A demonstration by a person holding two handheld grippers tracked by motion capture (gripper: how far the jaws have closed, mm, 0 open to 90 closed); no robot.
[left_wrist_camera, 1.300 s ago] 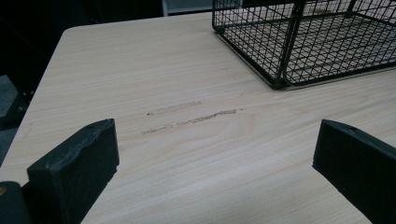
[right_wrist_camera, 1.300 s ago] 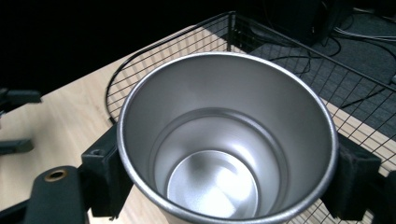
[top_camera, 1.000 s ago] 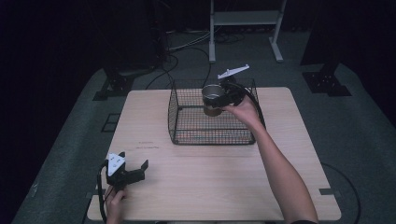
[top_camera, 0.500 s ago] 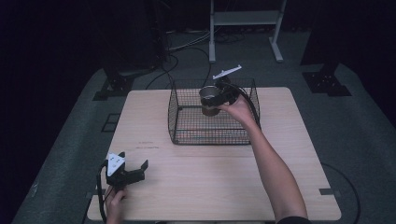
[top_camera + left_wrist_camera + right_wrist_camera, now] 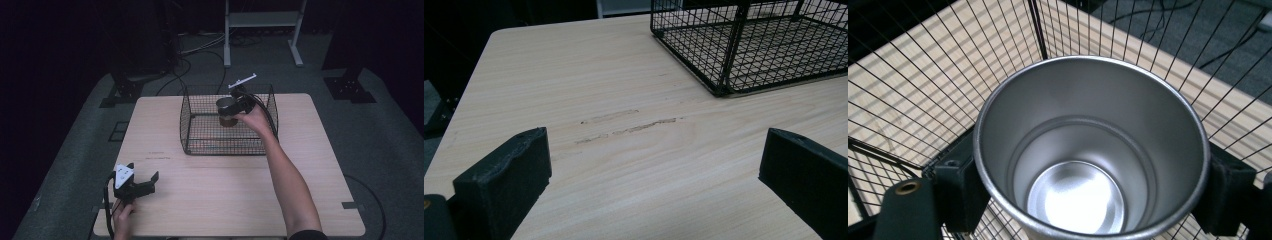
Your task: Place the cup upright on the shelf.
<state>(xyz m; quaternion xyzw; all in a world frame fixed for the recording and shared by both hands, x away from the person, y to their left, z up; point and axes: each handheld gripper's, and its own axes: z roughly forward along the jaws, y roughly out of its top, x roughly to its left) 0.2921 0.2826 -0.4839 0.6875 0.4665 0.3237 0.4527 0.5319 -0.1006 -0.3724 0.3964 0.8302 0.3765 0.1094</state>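
Table point(image 5: 240, 200): pale wood; it carries everything, with a few dark scuff marks in front of the left gripper.
Basket point(image 5: 200, 130): black wire mesh, open at the top, standing on the far half of the table.
Right gripper point(image 5: 235, 106): held over the basket, jaws clamped on either side of the metal cup, pinching its wall just under the rim.
Metal cup point(image 5: 1093, 150): upright and empty, shiny inside; it hangs within the basket's walls and looks clear of the mesh floor, though contact there is hard to judge.
Left gripper point(image 5: 137, 186): rests at the near left corner of the table, jaws spread wide with nothing between them, well apart from the basket.
Step in hand: placing the cup into the basket, by my reading.
Next move: likely lower until the base sits flat on the mesh, keeping the cup level, then spread the jaws and lift straight up, clear of the rim and wires.
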